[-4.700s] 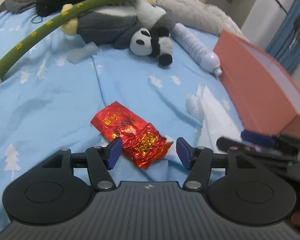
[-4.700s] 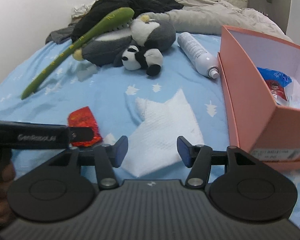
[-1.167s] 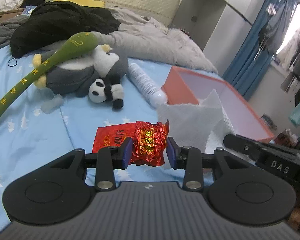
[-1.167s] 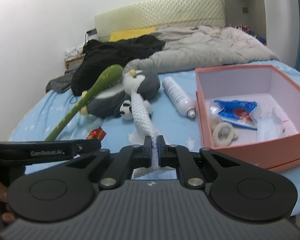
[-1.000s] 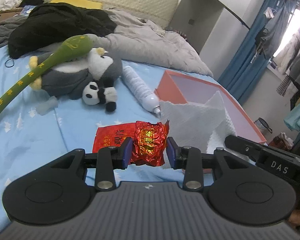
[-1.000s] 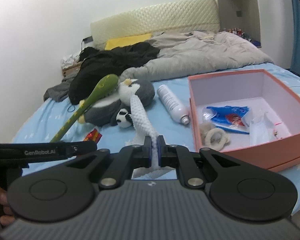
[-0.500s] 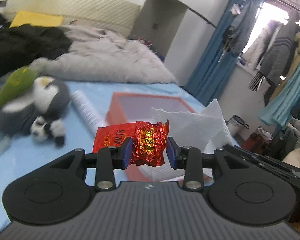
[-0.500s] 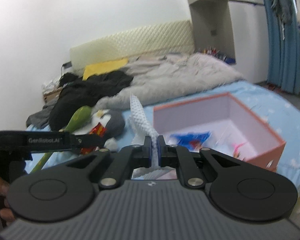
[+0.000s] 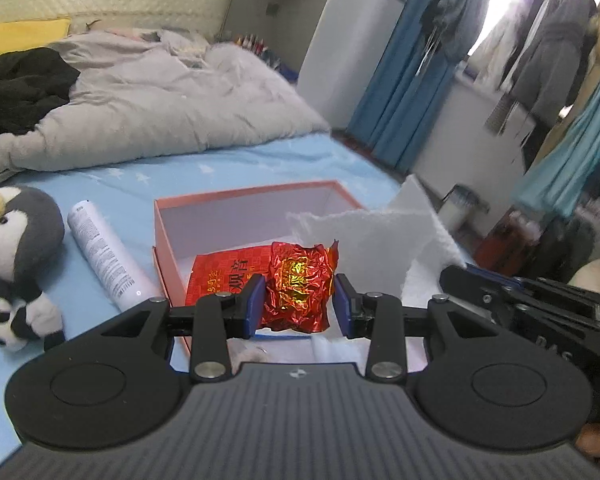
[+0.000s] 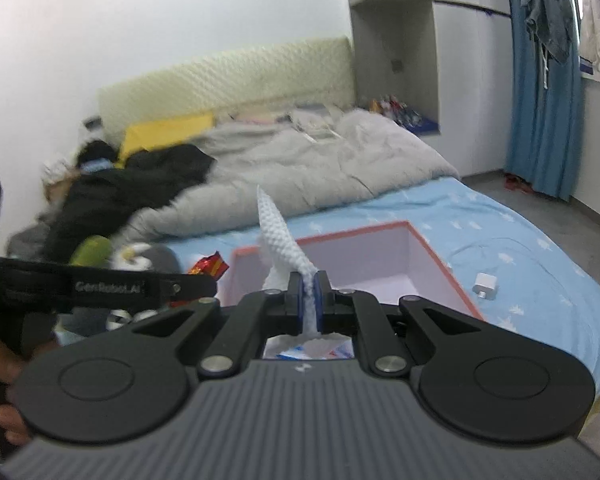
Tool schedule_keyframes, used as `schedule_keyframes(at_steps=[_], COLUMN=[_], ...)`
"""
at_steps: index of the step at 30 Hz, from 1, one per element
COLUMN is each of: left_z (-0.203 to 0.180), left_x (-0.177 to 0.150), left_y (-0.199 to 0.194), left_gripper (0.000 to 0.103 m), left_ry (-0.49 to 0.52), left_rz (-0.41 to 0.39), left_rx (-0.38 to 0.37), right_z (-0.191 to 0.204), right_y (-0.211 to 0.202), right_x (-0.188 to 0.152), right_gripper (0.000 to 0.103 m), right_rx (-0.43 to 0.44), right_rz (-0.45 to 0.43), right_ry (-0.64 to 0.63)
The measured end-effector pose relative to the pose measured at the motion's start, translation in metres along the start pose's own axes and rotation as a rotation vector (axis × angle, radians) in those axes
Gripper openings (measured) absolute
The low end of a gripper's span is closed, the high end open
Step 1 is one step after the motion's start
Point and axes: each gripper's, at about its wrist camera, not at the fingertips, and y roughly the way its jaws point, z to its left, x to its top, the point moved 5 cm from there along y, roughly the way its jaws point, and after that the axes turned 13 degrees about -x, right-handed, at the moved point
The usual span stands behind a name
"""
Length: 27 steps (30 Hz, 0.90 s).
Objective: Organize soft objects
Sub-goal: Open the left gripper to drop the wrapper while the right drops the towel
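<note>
- Change: both grippers, low over the bed [image 9: 228,164] a few seconds ago with packet and tissue lying on the sheet, now carry them raised over the box [image 9: 162,236]; the view has swung from the toys to the box within the last second
- Meaning: pick-up is done for both items; judged next step is lowering and release into the box, which already holds a few items
- Left gripper [image 9: 296,300]: jaws narrowed on the red foil packet [image 9: 296,284], which stands crumpled between the blue pads, above the box's near left corner
- Right gripper [image 10: 309,300]: jaws almost closed, pinching the white tissue [image 10: 280,240]; its free end stands up above the jaws, over the near edge of the box
- Pose: both tools roughly level, side by side, pointing toward the head of the bed
- Left on the bed: penguin toy [image 9: 16,232] and bottle [image 9: 104,252], beside the box's left wall
</note>
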Motion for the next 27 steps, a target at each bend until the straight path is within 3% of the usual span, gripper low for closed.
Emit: schedule_keyframes(at_steps=[3, 9, 12, 19, 20, 21, 23, 27], left_z=[0.012, 0.018, 0.017, 0.011, 0.01, 0.011, 0.01, 0.007], left_x=[0.004, -0.001, -0.014, -0.026, -0.027, -0.027, -0.027, -0.023], left_y=[0.033, 0.081, 0.095, 0.11, 0.112, 0.113, 0.111, 0.099], left_gripper=[0.042, 0.043, 0.042, 0.046, 0.051, 0.052, 0.053, 0.053], left_ry=[-0.017, -0.009, -0.042, -0.058, -0.051, -0.05, -0.062, -0.046], left_rz=[0.073, 0.215, 0.266, 0.309, 0.311, 0.306, 0.297, 0.265], left_rx=[0.038, 0.04, 0.023, -0.006, 0.003, 0.009, 0.006, 0.014], right_z=[-0.009, -0.026, -0.034, -0.049, -0.051, -0.052, -0.054, -0.057], right_y=[0.041, 0.098, 0.115, 0.12, 0.12, 0.119, 0.118, 0.112], right_x=[-0.002, -0.021, -0.035, -0.054, -0.054, -0.054, -0.053, -0.052], right_gripper=[0.01, 0.01, 0.011, 0.014, 0.017, 0.032, 0.051, 0.051], right_rx=[-0.025, -0.057, -0.071, -0.078, -0.082, -0.087, -0.083, -0.06], right_rz=[0.085, 0.245, 0.313, 0.36, 0.361, 0.362, 0.358, 0.34], right_ry=[0.011, 0.01, 0.015, 0.025, 0.019, 0.011, 0.013, 0.035])
